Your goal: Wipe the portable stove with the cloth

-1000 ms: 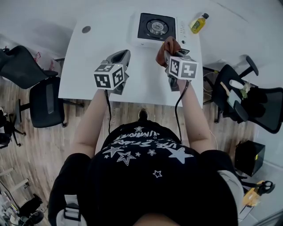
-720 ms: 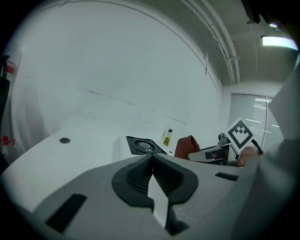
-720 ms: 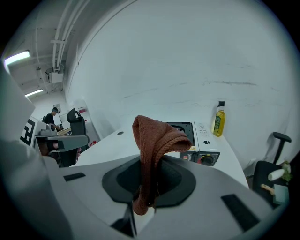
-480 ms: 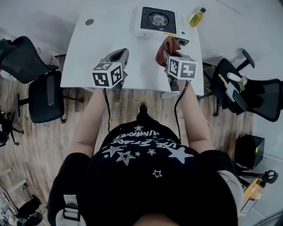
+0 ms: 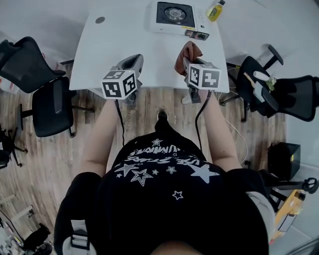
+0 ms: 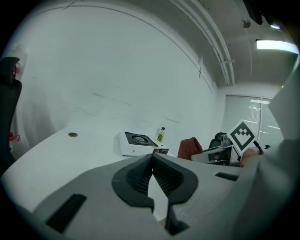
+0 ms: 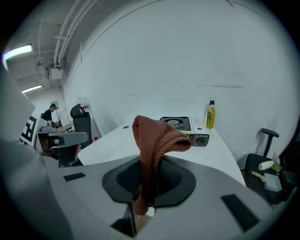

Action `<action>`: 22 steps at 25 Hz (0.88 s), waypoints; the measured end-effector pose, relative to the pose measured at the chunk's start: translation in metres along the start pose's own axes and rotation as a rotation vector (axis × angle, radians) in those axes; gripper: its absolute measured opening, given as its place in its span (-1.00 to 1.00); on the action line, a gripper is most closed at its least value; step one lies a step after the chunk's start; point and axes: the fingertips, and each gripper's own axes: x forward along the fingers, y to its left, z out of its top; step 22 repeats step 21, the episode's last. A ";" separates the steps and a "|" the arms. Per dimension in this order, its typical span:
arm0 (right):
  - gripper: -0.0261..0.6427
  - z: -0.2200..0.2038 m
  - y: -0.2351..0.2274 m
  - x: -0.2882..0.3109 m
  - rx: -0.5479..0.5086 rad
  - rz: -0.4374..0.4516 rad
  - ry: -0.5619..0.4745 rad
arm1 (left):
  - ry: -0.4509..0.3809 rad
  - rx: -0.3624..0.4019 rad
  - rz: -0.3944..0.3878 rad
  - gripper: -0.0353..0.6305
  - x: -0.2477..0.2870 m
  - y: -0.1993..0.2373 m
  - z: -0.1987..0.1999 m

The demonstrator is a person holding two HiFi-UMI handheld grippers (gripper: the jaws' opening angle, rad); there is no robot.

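Note:
The white portable stove [image 5: 175, 18] with a black top and round burner sits at the far edge of the white table [image 5: 124, 45]; it also shows in the left gripper view [image 6: 138, 142] and right gripper view [image 7: 182, 125]. A reddish-brown cloth [image 7: 153, 145] stands up folded between the jaws of my right gripper [image 5: 184, 61], which is shut on it; the cloth [image 5: 188, 52] hangs over the table's near right part, short of the stove. My left gripper [image 5: 130, 64] is shut with nothing in it, above the table's near edge.
A yellow bottle [image 5: 215, 10] stands right of the stove. Black office chairs stand left [image 5: 47, 107] and right [image 5: 279, 102] of the table. A small round grommet [image 5: 100, 20] is at the table's far left. Wooden floor lies below.
The table and stove have slid up and away in the head view as the person steps back. Both grippers now sit nearer the table's front edge, the cloth farther from the stove.

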 end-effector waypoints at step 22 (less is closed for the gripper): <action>-0.75 -0.103 0.047 -0.043 0.055 -0.009 0.084 | 0.079 -0.029 -0.027 -0.87 -0.067 -0.021 -0.076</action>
